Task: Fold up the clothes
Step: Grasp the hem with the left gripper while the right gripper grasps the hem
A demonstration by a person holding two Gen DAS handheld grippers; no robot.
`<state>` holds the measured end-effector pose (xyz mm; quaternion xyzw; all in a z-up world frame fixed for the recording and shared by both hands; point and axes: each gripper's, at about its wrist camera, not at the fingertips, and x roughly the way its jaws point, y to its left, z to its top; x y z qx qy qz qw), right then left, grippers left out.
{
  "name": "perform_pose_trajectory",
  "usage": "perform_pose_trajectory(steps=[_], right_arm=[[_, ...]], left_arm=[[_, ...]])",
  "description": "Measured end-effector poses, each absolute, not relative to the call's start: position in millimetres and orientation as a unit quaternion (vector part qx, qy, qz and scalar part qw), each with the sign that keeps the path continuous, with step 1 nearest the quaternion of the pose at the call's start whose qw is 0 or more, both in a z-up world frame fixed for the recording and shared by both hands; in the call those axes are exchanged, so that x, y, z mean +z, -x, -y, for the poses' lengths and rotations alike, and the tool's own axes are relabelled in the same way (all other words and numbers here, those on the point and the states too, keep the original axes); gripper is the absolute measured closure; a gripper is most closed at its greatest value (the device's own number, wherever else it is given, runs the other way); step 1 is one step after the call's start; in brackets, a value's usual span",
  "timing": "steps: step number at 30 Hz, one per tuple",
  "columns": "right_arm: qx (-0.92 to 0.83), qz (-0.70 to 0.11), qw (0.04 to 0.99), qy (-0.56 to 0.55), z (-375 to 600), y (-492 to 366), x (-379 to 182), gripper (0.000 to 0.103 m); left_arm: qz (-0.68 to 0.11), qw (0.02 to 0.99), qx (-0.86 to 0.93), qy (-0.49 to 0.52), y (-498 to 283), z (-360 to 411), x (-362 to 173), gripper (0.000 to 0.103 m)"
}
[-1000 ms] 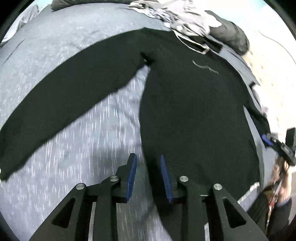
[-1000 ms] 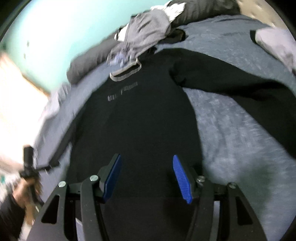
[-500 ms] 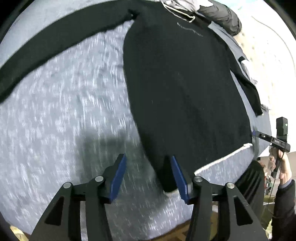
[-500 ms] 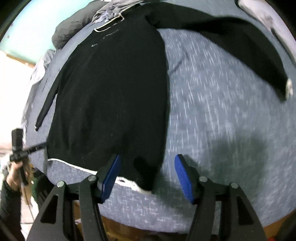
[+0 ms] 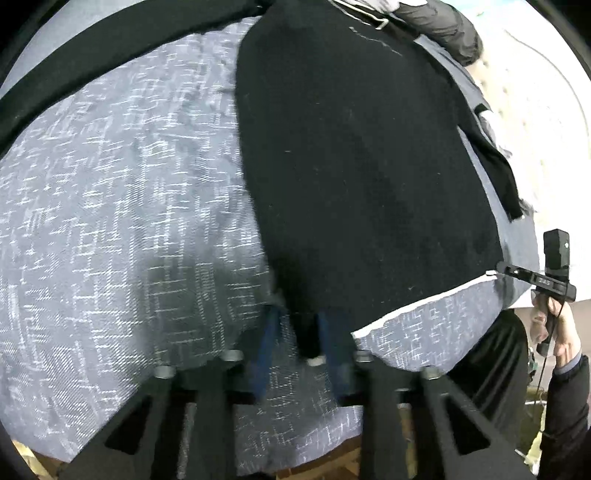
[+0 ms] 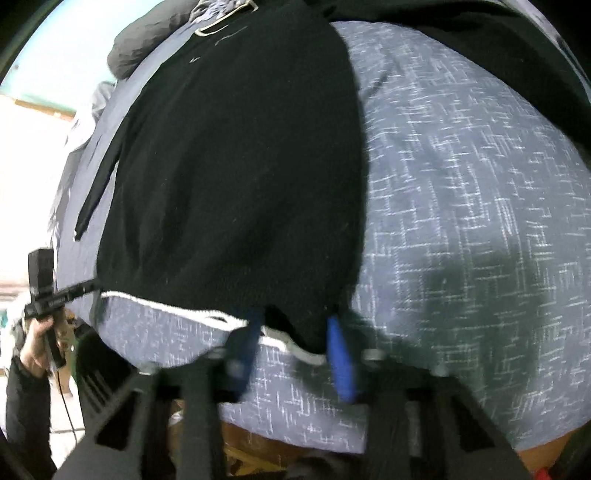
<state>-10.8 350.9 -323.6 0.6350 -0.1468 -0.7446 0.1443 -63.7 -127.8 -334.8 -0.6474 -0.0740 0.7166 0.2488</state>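
Since half a second earlier both claws had dropped onto the near hem and their jaws had narrowed. The black sweater (image 5: 362, 166) lay flat, body spread, on the bed cover (image 5: 129, 221), collar away from the cameras and white hem trim (image 5: 417, 302) toward the near edge.

- left gripper (image 5: 299, 321): jaws apart, astride a hem corner. Cover was visible between one finger and the cloth, so it was not pinched.
- right gripper (image 6: 293, 321): jaws close around a hem corner. Motion blur meant one could not tell whether they were biting.

Risks:
- Thick knit and a rolled corner meant a shallow bite could catch only the trim or one layer. The hem would then slip out on lifting.
- A jaw tip could snag the woven cover along with the sweater and drag it.
- One long sleeve (image 5: 92, 66) lay spread wide and the other sleeve (image 5: 495, 162) ran along the far side of the bed. Either could trail or bunch into a fold.
- The hem sat near the bed edge, so a dropped corner could slide off.

Surface: soft blue-grey cover with white flecks, likely to give under pressure. Wood (image 5: 332, 454) showed below its edge.

Room: a pile of grey clothes (image 5: 443, 26) lay beyond the collar, with a pale turquoise wall (image 6: 55, 48) behind. A hand (image 5: 554, 325) in a dark cuff was in view at the side.
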Motion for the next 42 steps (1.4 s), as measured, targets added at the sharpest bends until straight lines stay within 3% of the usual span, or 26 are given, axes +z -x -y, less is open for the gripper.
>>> perform_pose_trajectory(steps=[3, 12, 17, 22, 32, 34, 35, 37, 39, 42], right_arm=[[-0.754, 0.128, 0.147, -0.628, -347.9, 5.5, -317.7, 0.096], [-0.773, 0.078, 0.17, -0.606, -357.0, -3.6, -281.1, 0.098], [-0.761, 0.03, 0.157, -0.629, -345.3, -14.2, -292.4, 0.098], [-0.752, 0.029, 0.151, -0.641, -340.0, -15.2, -309.9, 0.098], [-0.746, 0.032, 0.142, -0.65, -346.1, -0.4, -303.9, 0.094], [-0.748, 0.038, 0.14, -0.647, -349.1, 3.5, -301.2, 0.089], [-0.75, 0.041, 0.139, -0.646, -350.6, 5.5, -299.9, 0.081], [-0.752, 0.046, 0.137, -0.642, -353.6, 9.4, -297.2, 0.069], [-0.755, 0.052, 0.136, -0.639, -356.6, 13.4, -294.5, 0.06], [-0.755, 0.08, 0.131, -0.638, -364.7, 17.2, -295.6, 0.058]], left_arm=[[0.066, 0.256, 0.722, 0.639, 63.2, 126.0, -324.5, 0.096], [0.032, 0.279, 0.739, 0.612, 55.7, 140.3, -266.7, 0.098], [0.008, 0.267, 0.729, 0.63, 43.5, 154.4, -284.1, 0.103], [0.037, 0.253, 0.731, 0.633, 39.8, 167.8, -305.9, 0.103], [0.097, 0.261, 0.745, 0.606, 58.0, 178.3, -290.7, 0.103], [0.102, 0.269, 0.737, 0.612, 58.9, 168.3, -294.2, 0.096], [0.102, 0.272, 0.73, 0.619, 59.0, 161.8, -298.0, 0.083], [0.092, 0.279, 0.718, 0.632, 57.1, 145.9, -307.1, 0.068], [0.082, 0.284, 0.706, 0.643, 55.0, 130.9, -316.0, 0.068], [0.081, 0.284, 0.7, 0.651, 55.1, 122.0, -326.3, 0.068]])
